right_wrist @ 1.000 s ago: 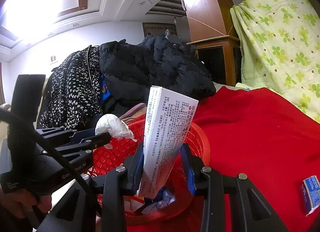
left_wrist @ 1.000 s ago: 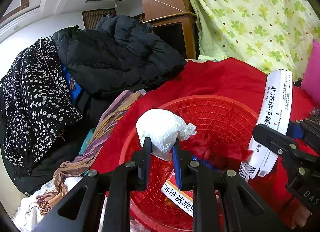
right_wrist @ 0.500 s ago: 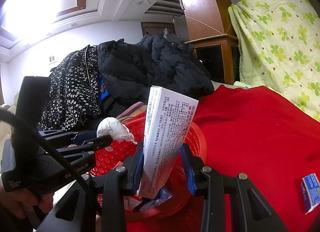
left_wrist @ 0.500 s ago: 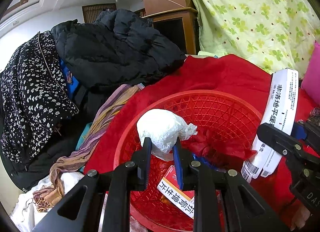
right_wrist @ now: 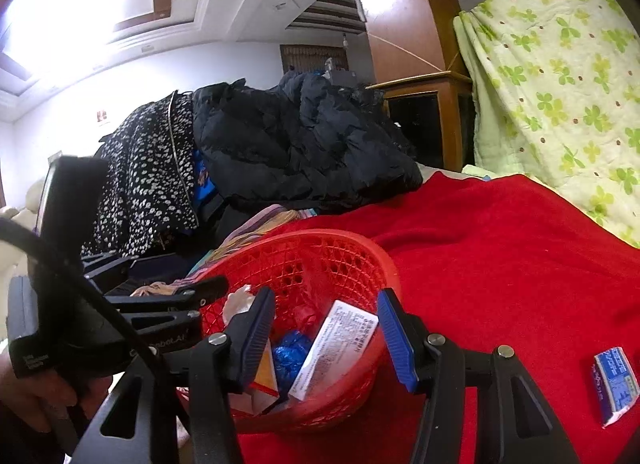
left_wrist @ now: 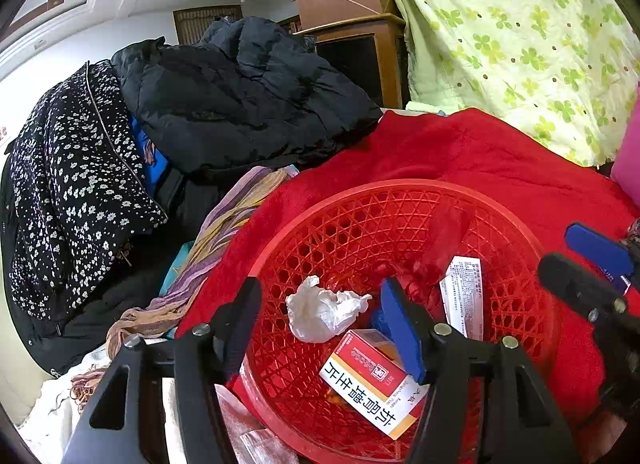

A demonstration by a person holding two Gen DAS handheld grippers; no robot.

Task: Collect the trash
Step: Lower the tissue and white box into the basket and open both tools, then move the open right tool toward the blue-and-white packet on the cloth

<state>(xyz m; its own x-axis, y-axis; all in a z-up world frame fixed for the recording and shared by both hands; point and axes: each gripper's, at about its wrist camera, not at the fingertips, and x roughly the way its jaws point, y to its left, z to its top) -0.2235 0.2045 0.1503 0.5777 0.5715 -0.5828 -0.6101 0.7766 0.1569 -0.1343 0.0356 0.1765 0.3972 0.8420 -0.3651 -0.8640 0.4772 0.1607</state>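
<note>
red plastic basket [left_wrist: 400, 192] sits right under my two claws. my left claw [left_wrist: 320, 324] has just been opening and stands apart, empty, the white tissue wad [left_wrist: 324, 314] lying below it in the basket. my right claw [right_wrist: 326, 334] has just been opening too, nothing between its jaws, the white box [right_wrist: 336, 348] leaning inside. farther right, a small blue packet [right_wrist: 614, 384] lies on the red blanket [right_wrist: 500, 256], easy to miss. the leaning box could tip the light basket if bumped. the basket's bottom is hidden.
</note>
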